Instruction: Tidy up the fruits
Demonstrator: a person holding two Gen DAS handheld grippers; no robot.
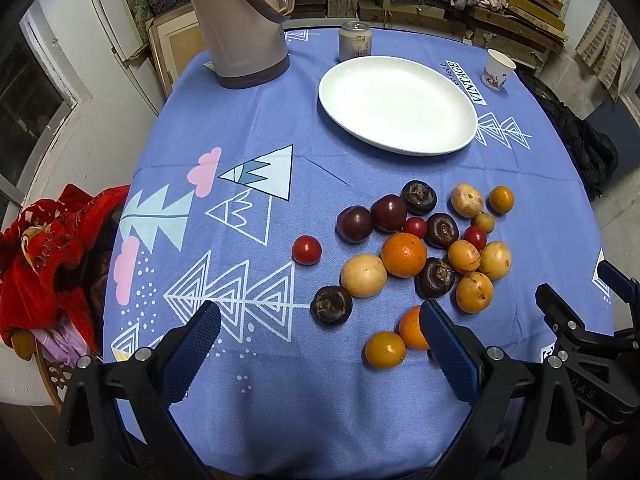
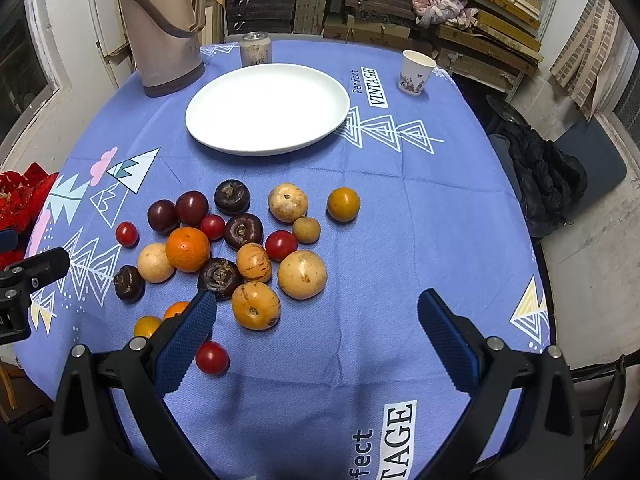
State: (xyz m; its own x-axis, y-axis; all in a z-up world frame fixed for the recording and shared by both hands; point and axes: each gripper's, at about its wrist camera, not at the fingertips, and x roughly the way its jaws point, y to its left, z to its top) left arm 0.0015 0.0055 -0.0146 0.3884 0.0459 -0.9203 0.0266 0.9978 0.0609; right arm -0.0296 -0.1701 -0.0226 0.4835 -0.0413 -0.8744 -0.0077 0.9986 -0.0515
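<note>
Several fruits lie in a loose pile on the blue tablecloth: an orange (image 1: 403, 254) (image 2: 187, 249), dark plums (image 1: 354, 224) (image 2: 192, 208), dark water chestnuts (image 1: 331, 305) (image 2: 231, 196), pale yellow fruits (image 1: 363, 275) (image 2: 301, 274), small orange fruits (image 2: 255, 305) and cherry tomatoes (image 1: 306, 250) (image 2: 211, 357). An empty white plate (image 1: 400, 104) (image 2: 267, 108) sits behind the pile. My left gripper (image 1: 320, 340) is open and empty, just in front of the pile's left side. My right gripper (image 2: 318, 320) is open and empty, in front of the pile's right side.
A beige thermos jug (image 1: 240, 20) (image 2: 164, 28), a drinks can (image 1: 355, 42) (image 2: 256, 49) and a paper cup (image 1: 498, 69) (image 2: 416, 73) stand at the table's far side. Red cloth (image 1: 52, 248) lies off the left edge. A dark jacket (image 2: 548, 176) lies on a chair at the right.
</note>
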